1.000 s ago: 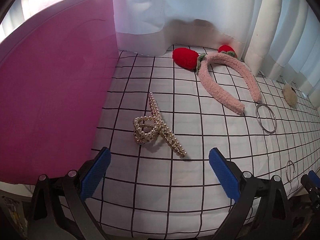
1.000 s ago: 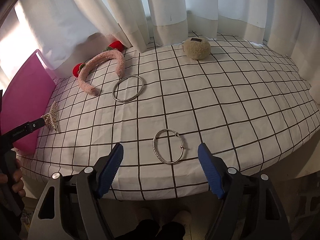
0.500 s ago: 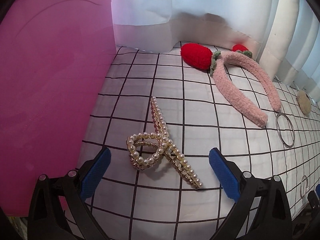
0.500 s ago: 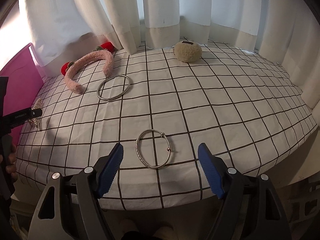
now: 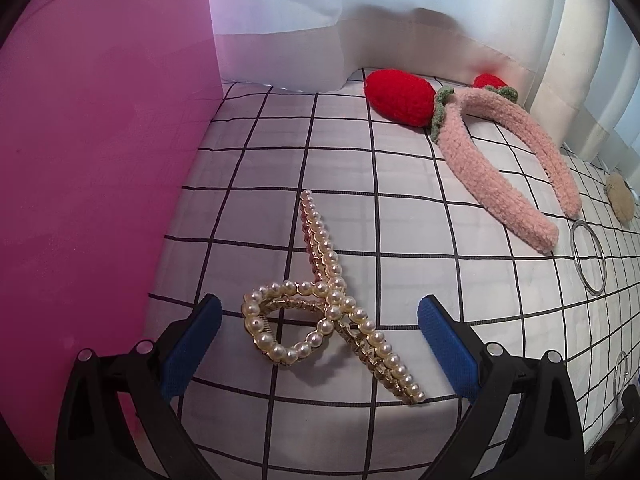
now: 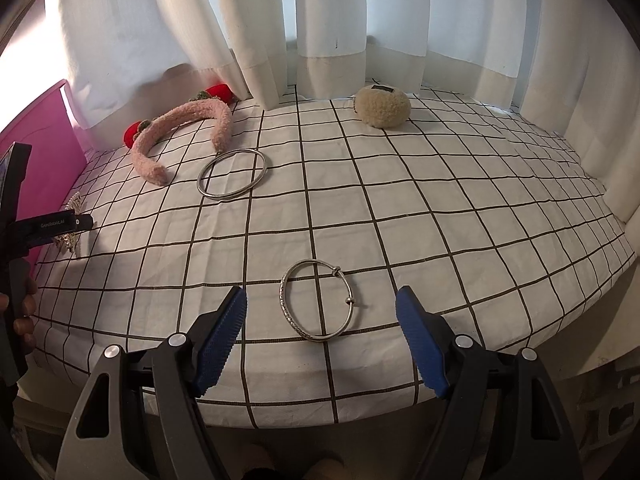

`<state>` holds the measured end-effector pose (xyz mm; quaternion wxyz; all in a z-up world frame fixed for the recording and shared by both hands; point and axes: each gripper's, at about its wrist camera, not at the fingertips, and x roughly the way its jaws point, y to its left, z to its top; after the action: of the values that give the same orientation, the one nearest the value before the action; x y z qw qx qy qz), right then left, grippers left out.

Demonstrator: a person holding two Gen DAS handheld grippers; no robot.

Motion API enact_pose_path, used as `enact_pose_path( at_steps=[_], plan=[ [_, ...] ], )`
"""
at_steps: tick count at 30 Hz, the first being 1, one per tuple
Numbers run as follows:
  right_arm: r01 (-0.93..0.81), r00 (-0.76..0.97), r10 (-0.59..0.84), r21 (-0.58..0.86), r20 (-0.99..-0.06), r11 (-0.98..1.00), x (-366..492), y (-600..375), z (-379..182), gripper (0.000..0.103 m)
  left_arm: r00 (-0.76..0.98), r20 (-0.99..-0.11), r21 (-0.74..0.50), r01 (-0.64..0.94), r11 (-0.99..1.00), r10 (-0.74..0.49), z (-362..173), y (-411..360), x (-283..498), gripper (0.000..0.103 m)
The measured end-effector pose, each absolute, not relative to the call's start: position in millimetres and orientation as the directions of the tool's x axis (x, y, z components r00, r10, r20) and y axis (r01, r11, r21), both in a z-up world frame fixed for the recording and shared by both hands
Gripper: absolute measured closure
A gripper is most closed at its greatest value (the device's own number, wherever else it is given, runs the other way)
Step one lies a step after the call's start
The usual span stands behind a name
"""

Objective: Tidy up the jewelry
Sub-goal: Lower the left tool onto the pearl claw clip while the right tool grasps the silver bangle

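Jewelry here begins with the pearl hair claw (image 5: 320,312), which lies between the wide-spread jaws of the left gripper (image 5: 318,344), untouched by either blue pad, on the checked cloth (image 5: 400,208) near its left edge, just beside the pink box (image 5: 92,160). The right gripper (image 6: 320,336) is likewise fully open and holds nothing, with the beaded silver bangle (image 6: 318,300) flat on the cloth just ahead of its fingertips, near the front edge. Farther out, a plain silver bangle (image 6: 232,175) rests toward the back left, just beside one end of the pink fuzzy headband (image 6: 180,130) with red knitted strawberries, and a cream fluffy hair tie (image 6: 382,106) sits at the back edge under the curtains (image 6: 332,20). Both hands appear to be lining up a first pick, so no piece looks sorted yet. Next, each gripper likely needs to come down, then close: on the claw's looped handles, where the pearls could slip, and across the thin bangle rim, which sits low against soft fabric.
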<state>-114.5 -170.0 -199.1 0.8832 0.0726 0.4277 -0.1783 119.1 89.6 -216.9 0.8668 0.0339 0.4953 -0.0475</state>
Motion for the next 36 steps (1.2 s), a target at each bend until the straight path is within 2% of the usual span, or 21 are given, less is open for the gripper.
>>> enact_pose_path(
  at_steps=[14, 28, 36],
  plan=[
    [0.387, 0.524, -0.271, -0.057, -0.807, 0.92, -100.6, -173.0, -217.1, 0.029, 0.545, -0.836, 0.003, 0.133, 0.991, -0.07, -221.7, 92.7, 124.9, 0.005],
    [0.409, 0.528, -0.283, -0.052, -0.8, 0.911, -97.8, -175.3, -221.5, 0.012, 0.546, -0.835, 0.006, 0.135, 0.991, -0.069, -220.4, 90.6, 120.0, 0.005],
    [0.406, 0.538, -0.286, -0.054, -0.793, 0.913, -98.7, -175.7, -222.7, 0.01, 0.575, -0.814, 0.007, 0.154, 0.988, -0.084, -222.2, 90.6, 112.8, 0.006]
  ],
)
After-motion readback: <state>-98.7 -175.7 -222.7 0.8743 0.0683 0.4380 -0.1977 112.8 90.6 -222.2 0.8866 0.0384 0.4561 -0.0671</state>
